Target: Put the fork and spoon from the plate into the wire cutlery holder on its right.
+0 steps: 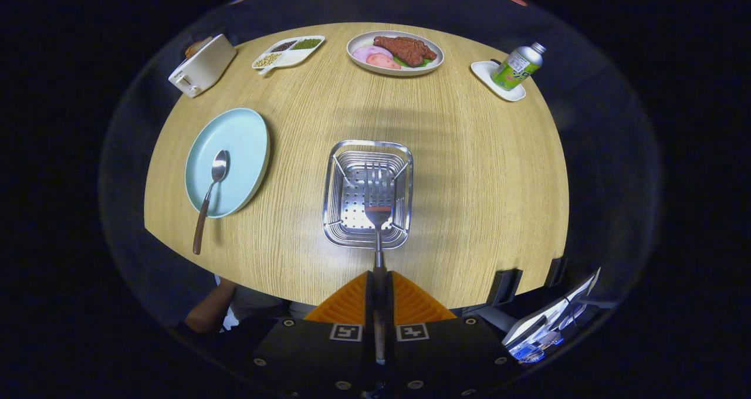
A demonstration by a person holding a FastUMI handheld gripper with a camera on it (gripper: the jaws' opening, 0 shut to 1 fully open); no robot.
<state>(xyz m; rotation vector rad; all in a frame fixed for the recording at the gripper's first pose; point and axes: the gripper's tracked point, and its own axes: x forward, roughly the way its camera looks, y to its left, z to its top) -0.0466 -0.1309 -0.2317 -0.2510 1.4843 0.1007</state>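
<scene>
Gripper [379, 284] closed on the fork [378, 211], both orange fingers [352, 302] pressing its dark handle. The fork's long axis runs straight ahead of the fingers, tines leading, held over the holder [334, 211] (a perforated metal basket). Spoon [210, 196] lies on the blue plate [246, 135] left of the holder, bowl pointing away, handle overhanging the rim onto the table [481, 182].

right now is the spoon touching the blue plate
Touching. The gripper view shows the spoon lying with its bowl on the blue plate and its handle crossing the rim onto the table.
</scene>
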